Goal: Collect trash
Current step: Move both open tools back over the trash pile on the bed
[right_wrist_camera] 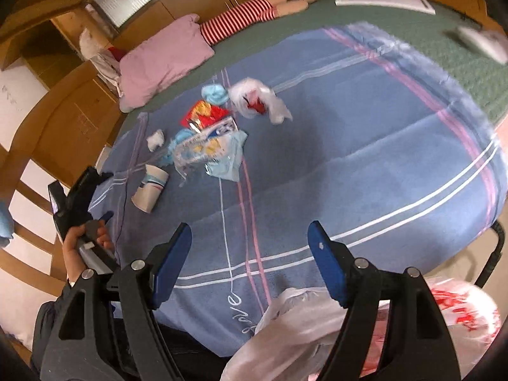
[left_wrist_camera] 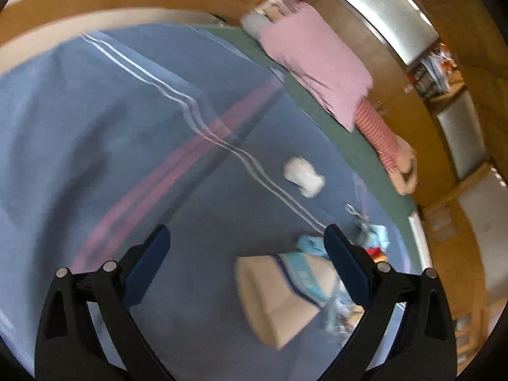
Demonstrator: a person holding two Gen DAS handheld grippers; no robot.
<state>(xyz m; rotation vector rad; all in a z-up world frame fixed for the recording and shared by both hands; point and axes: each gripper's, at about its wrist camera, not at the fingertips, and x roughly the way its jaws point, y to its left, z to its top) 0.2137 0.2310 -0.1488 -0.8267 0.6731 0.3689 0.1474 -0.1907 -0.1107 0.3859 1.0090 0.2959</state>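
Several pieces of trash lie in one loose cluster on the blue blanket [right_wrist_camera: 349, 165]: a paper cup [right_wrist_camera: 150, 187] on its side, crumpled wrappers [right_wrist_camera: 206, 146], a small white wad [right_wrist_camera: 155, 139] and a white bag scrap with red print [right_wrist_camera: 257, 101]. I judge the step in hand to be the approach to the first pick, with nothing collected yet. My left gripper [left_wrist_camera: 246, 247] stands wide and empty, the cup [left_wrist_camera: 279, 298] lying between its fingers but untouched. My right gripper [right_wrist_camera: 250, 254] is also wide, holding nothing, above a plastic bag [right_wrist_camera: 301, 327] at the near edge. Next, I should settle the left jaws across the cup wall, close gently, then carry it to the bag. The left view is blurred.
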